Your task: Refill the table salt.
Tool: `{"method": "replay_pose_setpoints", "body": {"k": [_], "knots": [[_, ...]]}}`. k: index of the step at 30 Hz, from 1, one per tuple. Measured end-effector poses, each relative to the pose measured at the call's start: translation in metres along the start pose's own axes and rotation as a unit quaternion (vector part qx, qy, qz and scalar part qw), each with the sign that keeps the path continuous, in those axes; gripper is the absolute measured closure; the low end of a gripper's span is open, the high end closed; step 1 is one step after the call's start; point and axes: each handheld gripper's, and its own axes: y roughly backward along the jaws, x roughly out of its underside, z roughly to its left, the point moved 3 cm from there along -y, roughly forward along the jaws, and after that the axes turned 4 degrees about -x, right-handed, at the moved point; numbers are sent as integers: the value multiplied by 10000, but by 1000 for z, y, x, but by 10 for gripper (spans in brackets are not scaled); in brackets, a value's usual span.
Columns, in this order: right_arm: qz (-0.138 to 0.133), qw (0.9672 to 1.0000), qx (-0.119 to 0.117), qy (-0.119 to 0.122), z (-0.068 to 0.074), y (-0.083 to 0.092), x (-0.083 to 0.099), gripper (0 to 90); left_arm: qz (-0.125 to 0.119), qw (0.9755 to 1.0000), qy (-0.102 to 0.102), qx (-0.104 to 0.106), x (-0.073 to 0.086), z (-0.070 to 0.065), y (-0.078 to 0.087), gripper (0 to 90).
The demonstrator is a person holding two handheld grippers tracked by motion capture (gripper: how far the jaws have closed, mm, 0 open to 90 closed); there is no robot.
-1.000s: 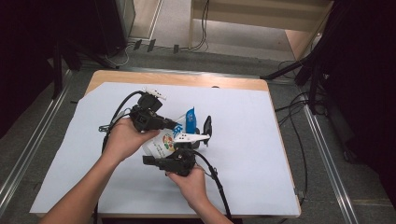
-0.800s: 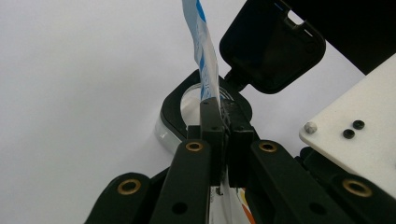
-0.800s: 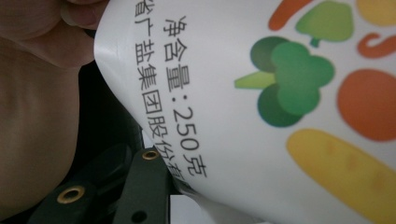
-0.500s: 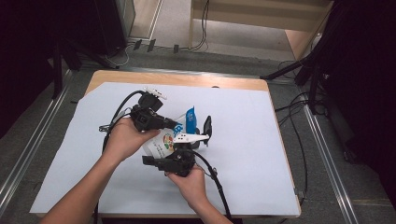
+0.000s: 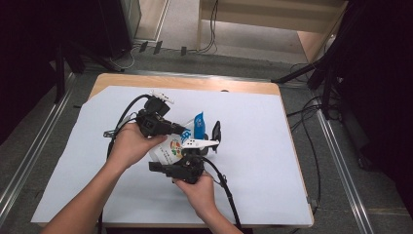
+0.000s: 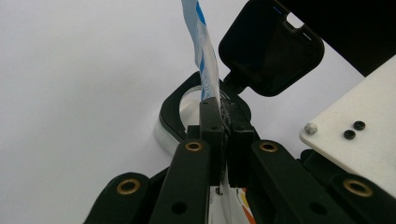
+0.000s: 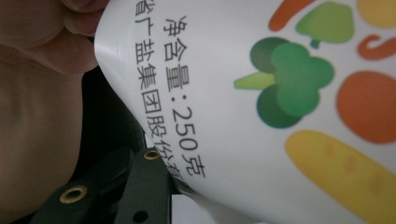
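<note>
pouch: a soft white pouch [image 5: 171,147] printed with vegetables and dark lettering, held up off the counter [image 5: 272,165] between the two hands, just left of centre. The right gripper view has its printed face [image 7: 280,116] pressed close to the lens.
pouch top: a blue-and-white strip [image 6: 201,51] stands upright out of the left claw's tips. It looks sealed, though the edge is too thin to be sure.
left claw: [image 6: 223,122] clenched on that top strip, with the pads meeting on the film and no gap between them. In the high view it comes in from the left [image 5: 181,130].
right claw: [image 5: 196,155] reaches in from below, under its white plate. One black jaw lies against the pouch's lower edge in its own view. Whether it grips the pouch, something behind it, or nothing cannot be told.
container: a round pot with a black collar [image 6: 173,116] sits just beyond the left claw's tips. Its black flip lid [image 6: 271,46] is thrown back and the mouth is open. The lid stands up right of the pouch in the high view [image 5: 215,131].
hands: the left hand [image 5: 127,145] and the right hand [image 5: 200,191] are close together, with cables trailing back over the counter.
change: none to note. Against the pictures from a moment back, pouch, claws and pot sit where they were, and the left pinch is as tight as before.
reading: probably a held pause before opening the pouch or tipping it. With the lid already up, the next move likely has to bring the pouch mouth over the opening, and a slip of the thin strip is the risk.
</note>
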Motion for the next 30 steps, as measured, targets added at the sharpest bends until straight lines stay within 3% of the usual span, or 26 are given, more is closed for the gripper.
{"method": "replay_pose_setpoints", "body": {"k": [24, 30], "knots": [[14, 10000, -7, 26, 0, 0, 0, 683, -36, 10000, 87, 11, 2, 1, -1, 897], [61, 9999, 91, 121, 0, 0, 1, 667, -13, 10000, 94, -18, 2, 0, -1, 900]]}}
